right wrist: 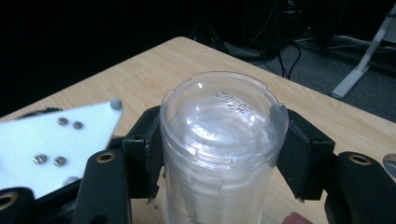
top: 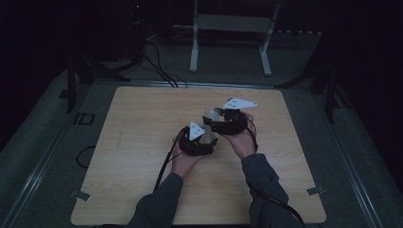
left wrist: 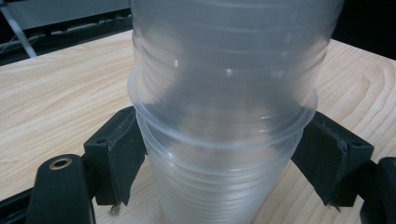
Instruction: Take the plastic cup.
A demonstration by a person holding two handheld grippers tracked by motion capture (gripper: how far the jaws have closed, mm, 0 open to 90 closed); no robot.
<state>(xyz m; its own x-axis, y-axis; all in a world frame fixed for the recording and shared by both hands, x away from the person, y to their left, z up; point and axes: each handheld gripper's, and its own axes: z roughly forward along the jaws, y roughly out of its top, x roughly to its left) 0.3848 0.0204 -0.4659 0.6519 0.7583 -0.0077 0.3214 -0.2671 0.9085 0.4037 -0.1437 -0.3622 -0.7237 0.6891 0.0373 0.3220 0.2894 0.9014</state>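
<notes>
Tabletop: 2 grippers [top: 197,137] [top: 223,118] gripping stacked cups [left wrist: 224,116]

Dim room, unlit beyond the table [top: 142,142]. The table has a pale wood-grain top with rounded corners and stands on grey carpet [top: 43,123]. Past the table's far edge stands a white metal frame [top: 231,23] on two legs. Black cables [top: 159,66] run over the carpet from the far left toward the far edge. Dark stand legs [top: 328,95] flank the far corners. Background walls lie in darkness.

Left claw [left wrist: 219,163] grips stacked clear cups [left wrist: 224,116] (over wooden table [left wrist: 56,93]).
</notes>
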